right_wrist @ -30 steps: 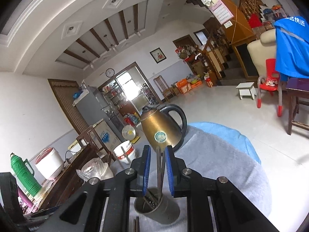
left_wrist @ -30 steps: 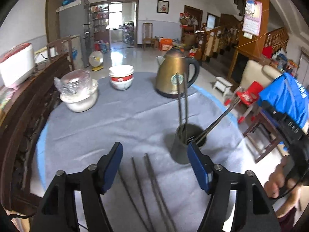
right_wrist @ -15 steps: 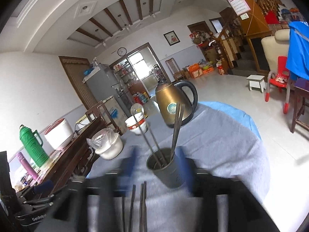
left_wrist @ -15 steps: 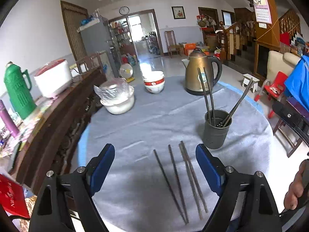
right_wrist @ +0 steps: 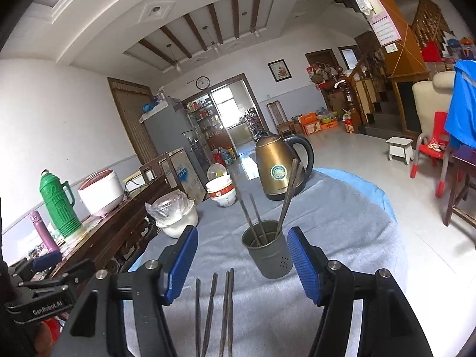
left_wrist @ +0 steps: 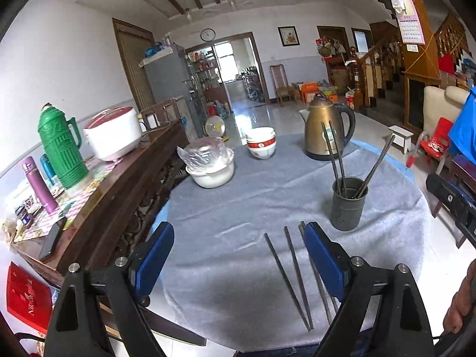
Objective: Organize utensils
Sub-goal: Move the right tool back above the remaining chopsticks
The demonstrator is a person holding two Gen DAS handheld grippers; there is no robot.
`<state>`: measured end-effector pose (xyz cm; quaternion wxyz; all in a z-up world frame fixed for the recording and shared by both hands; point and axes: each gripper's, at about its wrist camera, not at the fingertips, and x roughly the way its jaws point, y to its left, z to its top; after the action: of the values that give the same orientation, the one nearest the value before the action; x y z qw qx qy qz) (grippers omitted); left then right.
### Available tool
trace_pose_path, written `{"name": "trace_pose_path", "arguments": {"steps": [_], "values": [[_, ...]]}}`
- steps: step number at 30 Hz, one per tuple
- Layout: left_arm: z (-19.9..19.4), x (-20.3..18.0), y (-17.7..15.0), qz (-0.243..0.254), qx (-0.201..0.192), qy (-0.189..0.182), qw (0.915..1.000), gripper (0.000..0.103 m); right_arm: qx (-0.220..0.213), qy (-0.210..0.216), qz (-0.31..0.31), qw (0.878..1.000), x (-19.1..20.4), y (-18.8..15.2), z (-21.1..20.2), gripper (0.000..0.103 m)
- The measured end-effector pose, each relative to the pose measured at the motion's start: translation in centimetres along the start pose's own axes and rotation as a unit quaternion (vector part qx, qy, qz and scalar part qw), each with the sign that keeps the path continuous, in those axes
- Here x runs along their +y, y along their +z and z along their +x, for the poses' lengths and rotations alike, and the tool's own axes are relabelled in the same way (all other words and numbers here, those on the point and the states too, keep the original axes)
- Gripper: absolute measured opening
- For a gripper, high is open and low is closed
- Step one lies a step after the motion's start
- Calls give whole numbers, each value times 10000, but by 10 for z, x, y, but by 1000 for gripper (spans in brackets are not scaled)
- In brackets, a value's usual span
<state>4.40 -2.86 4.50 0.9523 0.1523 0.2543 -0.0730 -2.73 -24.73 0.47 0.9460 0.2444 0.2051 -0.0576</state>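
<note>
A dark metal utensil cup (left_wrist: 348, 205) stands on the grey cloth-covered round table (left_wrist: 232, 208) and holds several dark chopsticks (left_wrist: 336, 154). It also shows in the right wrist view (right_wrist: 267, 253). Several loose dark chopsticks (left_wrist: 293, 273) lie flat on the cloth in front of the cup, also in the right wrist view (right_wrist: 214, 312). My left gripper (left_wrist: 238, 258) is open and empty, above the table's near edge, left of the loose chopsticks. My right gripper (right_wrist: 242, 261) is open and empty, just before the cup, over the loose chopsticks.
A gold kettle (left_wrist: 325, 131) stands behind the cup. Stacked red-and-white bowls (left_wrist: 261, 142) and a white bowl with a plastic bag (left_wrist: 209, 165) sit at the back left. A wooden sideboard (left_wrist: 113, 178) with a green thermos (left_wrist: 61, 145) and rice cooker (left_wrist: 111, 132) runs along the left.
My right gripper has opened, let go of the chopsticks now standing in the cup, and drawn back. My left gripper has pulled back and up from the table, still open.
</note>
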Motion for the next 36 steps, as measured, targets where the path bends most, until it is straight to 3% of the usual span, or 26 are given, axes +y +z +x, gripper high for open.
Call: {"name": "trace_pose_path", "arguments": {"steps": [8, 18, 36], "values": [[-5, -1, -12, 102, 30, 45, 9999, 93, 282, 21, -44, 9996, 7, -18, -8, 67], [4, -3, -43, 39, 583, -191, 9981, 94, 758, 197, -46, 9969, 14, -41, 2, 67], [0, 11, -49, -377, 503, -65, 9980, 94, 924, 317, -214, 9950, 28, -56, 7, 67]]}}
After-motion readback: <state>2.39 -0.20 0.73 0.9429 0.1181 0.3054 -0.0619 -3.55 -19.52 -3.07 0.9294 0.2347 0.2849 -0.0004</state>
